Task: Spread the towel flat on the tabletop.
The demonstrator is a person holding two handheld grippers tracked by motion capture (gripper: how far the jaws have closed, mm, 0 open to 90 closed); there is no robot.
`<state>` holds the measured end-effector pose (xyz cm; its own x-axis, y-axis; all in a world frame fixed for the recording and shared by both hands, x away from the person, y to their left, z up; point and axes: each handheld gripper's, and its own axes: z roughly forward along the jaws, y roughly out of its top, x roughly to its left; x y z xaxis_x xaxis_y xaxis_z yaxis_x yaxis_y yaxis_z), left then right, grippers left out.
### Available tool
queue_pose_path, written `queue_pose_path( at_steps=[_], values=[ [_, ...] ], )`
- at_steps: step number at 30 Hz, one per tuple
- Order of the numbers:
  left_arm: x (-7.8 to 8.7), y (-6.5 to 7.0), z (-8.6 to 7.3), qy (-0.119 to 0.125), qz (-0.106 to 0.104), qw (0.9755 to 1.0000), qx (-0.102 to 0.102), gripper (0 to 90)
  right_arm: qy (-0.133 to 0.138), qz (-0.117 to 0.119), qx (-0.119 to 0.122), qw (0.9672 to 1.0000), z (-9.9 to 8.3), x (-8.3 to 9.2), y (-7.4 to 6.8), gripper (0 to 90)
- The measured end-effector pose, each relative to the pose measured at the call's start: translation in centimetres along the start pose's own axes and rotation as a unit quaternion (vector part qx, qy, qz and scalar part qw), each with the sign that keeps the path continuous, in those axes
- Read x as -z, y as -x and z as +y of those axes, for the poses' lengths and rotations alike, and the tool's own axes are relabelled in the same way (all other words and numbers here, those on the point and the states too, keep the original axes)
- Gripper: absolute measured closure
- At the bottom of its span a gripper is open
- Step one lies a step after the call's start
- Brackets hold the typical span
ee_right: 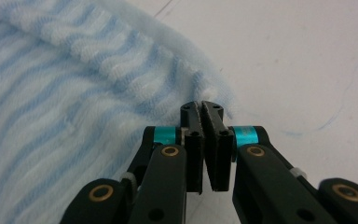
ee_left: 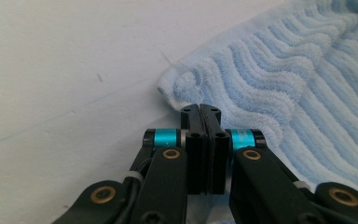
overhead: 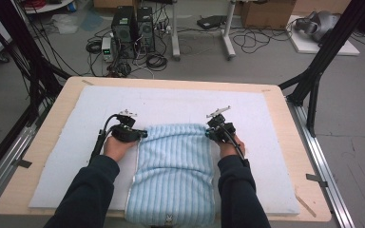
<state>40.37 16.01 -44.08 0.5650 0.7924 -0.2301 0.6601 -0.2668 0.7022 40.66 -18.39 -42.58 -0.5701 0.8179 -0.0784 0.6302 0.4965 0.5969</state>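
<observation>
Both gripper views show jaws pinching towel point(overhead: 173, 166) corners (high view hides this)

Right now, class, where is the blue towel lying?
In the high view the towel lies mid-table on the white mat, its near end over the front edge, between the left gripper and right gripper at its far corners.

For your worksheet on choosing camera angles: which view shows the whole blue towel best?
The high view: the blue towel lies there with its full striped length on the white mat. The left gripper view shows just one far corner by the shut tongs; the right gripper view shows the other corner.
</observation>
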Motion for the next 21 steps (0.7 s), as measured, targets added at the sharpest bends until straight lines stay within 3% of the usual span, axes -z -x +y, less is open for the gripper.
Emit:
queue_pose_path(
  at_steps=[1, 3, 4, 7, 11, 15, 17, 18, 19, 21],
  values=[
    [0.1, 0.0, 0.1, 0.008, 0.01, 0.9999, 0.001, 85.6, -0.002, 0.003, -0.002, 1.0, -0.1, 0.1, 0.0, 86.8],
    [0.2, -0.1, 0.3, 0.043, 0.03, 0.9984, 0.018, 60.4, 0.003, 0.003, 0.0, 1.0, -0.2, 0.2, 0.0, 83.4],
    [0.3, -0.2, 0.5, 0.057, 0.036, 0.9976, 0.018, 58.3, 0.007, -0.001, -0.005, 1.0, -0.2, 0.3, 0.0, 75.8],
    [0.0, -0.6, 1.1, 0.078, 0.043, 0.9956, 0.029, 57.0, 0.03, -0.004, -0.022, 0.9993, -0.1, 0.4, 0.5, 65.5],
    [-1.3, -0.3, 1.6, 0.052, 0.042, 0.9976, 0.018, 58.7, 0.049, -0.006, -0.051, 0.9975, -0.1, -0.1, 1.2, 54.2],
    [-2.1, 0.2, 1.3, 0.034, 0.057, 0.9977, -0.014, 62.1, 0.032, 0.003, -0.048, 0.9983, -0.2, -1.0, 1.1, 54.0],
    [-2.1, 0.3, 1.3, 0.031, 0.068, 0.9967, -0.031, 67.9, 0.032, 0.008, -0.041, 0.9986, -0.2, -1.1, 0.9, 57.2],
    [-2.0, 0.2, 1.3, 0.03, 0.061, 0.997, -0.037, 76.2, 0.032, 0.011, -0.041, 0.9986, -0.2, -1.1, 0.8, 59.8],
    [-2.0, 0.2, 1.3, 0.03, 0.058, 0.9972, -0.035, 83.1, 0.032, 0.016, -0.041, 0.9985, -0.2, -1.2, 0.8, 65.6],
    [-2.1, 0.0, 1.4, 0.034, 0.058, 0.9972, -0.033, 84.7, 0.035, 0.033, -0.033, 0.9983, -0.1, -1.3, 0.7, 82.4]
  ],
)
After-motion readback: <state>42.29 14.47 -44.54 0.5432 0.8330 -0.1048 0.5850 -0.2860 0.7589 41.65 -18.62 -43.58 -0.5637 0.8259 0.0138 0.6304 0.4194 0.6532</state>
